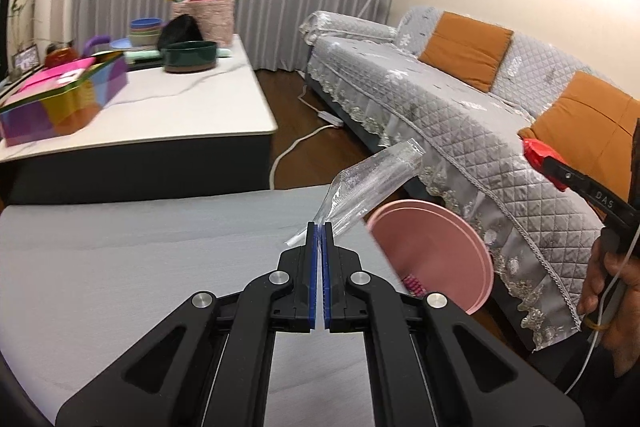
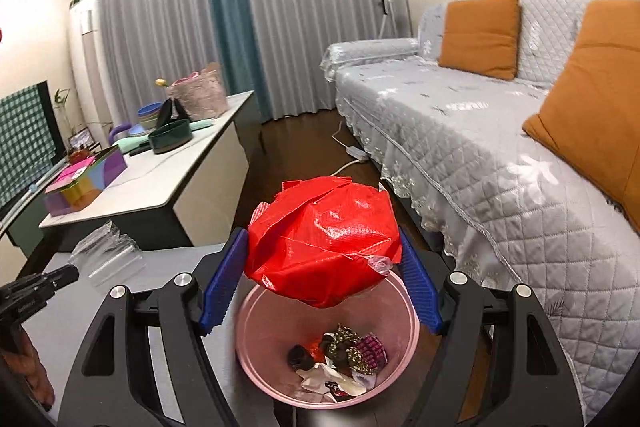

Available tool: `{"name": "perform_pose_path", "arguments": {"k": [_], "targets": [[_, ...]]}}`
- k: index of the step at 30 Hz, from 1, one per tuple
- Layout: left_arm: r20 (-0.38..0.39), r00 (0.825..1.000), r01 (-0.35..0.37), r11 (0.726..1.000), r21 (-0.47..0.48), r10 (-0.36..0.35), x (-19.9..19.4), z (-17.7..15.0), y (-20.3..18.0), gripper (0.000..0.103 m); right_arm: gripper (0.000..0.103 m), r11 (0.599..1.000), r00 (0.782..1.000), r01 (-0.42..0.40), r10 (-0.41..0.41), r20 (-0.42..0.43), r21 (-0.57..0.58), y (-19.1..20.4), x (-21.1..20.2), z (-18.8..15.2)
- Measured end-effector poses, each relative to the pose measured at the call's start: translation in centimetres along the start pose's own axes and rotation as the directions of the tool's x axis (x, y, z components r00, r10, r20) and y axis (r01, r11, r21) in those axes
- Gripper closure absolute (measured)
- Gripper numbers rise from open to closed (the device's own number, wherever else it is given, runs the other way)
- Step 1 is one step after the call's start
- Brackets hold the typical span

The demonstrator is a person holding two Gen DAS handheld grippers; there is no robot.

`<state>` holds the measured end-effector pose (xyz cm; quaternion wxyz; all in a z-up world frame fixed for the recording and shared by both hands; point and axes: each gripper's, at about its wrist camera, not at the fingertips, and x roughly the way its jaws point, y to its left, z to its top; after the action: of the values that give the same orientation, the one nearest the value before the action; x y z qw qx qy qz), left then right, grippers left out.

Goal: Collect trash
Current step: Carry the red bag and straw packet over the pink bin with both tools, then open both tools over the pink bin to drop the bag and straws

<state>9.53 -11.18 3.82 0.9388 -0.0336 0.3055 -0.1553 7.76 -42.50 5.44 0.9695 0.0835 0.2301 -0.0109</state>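
Note:
My left gripper (image 1: 320, 227) is shut on a clear plastic wrapper (image 1: 372, 183), held above the grey table (image 1: 140, 267) near its right edge; the wrapper also shows in the right wrist view (image 2: 106, 251). My right gripper (image 2: 324, 251) is shut on a crumpled red plastic bag (image 2: 324, 239) and holds it directly above the pink trash bin (image 2: 256, 339), which holds several wrappers. The bin also shows in the left wrist view (image 1: 432, 247), right of the table. The right gripper's red load shows at the far right there (image 1: 536, 151).
A grey quilted sofa (image 2: 500, 163) with orange cushions stands close to the right of the bin. A white coffee table (image 1: 180, 115) beyond carries a colourful box, bowls and a pink basket. A white power strip and cable (image 1: 332, 119) lie on the wood floor.

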Motion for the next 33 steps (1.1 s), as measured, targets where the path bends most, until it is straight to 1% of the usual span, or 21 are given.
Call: {"name": "perform_pose_path", "arguments": {"k": [6,12,18,25,26,27,28,29,30,33], "targets": [[-0.011,0.999,0.047,0.999,0.021,-0.047,2.5,1.1,-3.1,0.101,0.030,1.000,1.000,0.014,-0.014,-0.019,0.005,-1.3,1.0,-0.5],[-0.037,0.996,0.084,0.996,0.031,-0.083,5.3,2.0,-5.5,0.101,0.030,1.000,0.999,0.012,-0.013,-0.035,-0.013,-1.2,2.1,-0.7],[-0.071,0.993,0.101,0.995,0.022,-0.099,8.4,2.5,-7.0,0.101,0.030,0.999,0.998,0.015,-0.017,-0.057,-0.029,-1.0,3.2,-1.1],[-0.107,0.988,0.117,0.993,0.028,-0.113,11.1,3.0,-8.3,0.101,0.030,1.000,0.996,0.019,-0.020,-0.082,-0.021,-1.3,4.4,-1.4],[-0.118,0.986,0.121,0.992,0.031,-0.116,11.5,3.0,-8.5,0.100,0.029,1.000,0.996,0.021,-0.022,-0.084,-0.022,-1.3,4.5,-1.4],[-0.123,0.986,0.115,0.993,0.034,-0.110,11.8,3.0,-8.5,0.099,0.022,0.999,0.996,0.025,-0.027,-0.088,-0.023,-1.3,4.6,-1.5],[-0.125,0.987,0.109,0.993,0.036,-0.103,12.0,3.0,-8.4,0.092,0.019,0.999,0.995,0.036,-0.038,-0.092,-0.024,-1.3,4.9,-1.5],[-0.124,0.987,0.104,0.994,0.034,-0.099,12.1,3.0,-8.3,0.083,0.016,0.999,0.995,0.047,-0.049,-0.092,-0.025,-1.4,5.0,-1.6],[-0.120,0.988,0.102,0.994,0.030,-0.098,12.0,3.0,-8.2,0.080,0.016,0.999,0.995,0.048,-0.050,-0.091,-0.025,-1.5,5.0,-1.6],[-0.102,0.990,0.098,0.995,0.022,-0.095,11.3,2.8,-7.6,0.080,0.016,0.999,0.994,0.049,-0.051,-0.094,-0.022,-1.6,5.1,-1.7]]}}
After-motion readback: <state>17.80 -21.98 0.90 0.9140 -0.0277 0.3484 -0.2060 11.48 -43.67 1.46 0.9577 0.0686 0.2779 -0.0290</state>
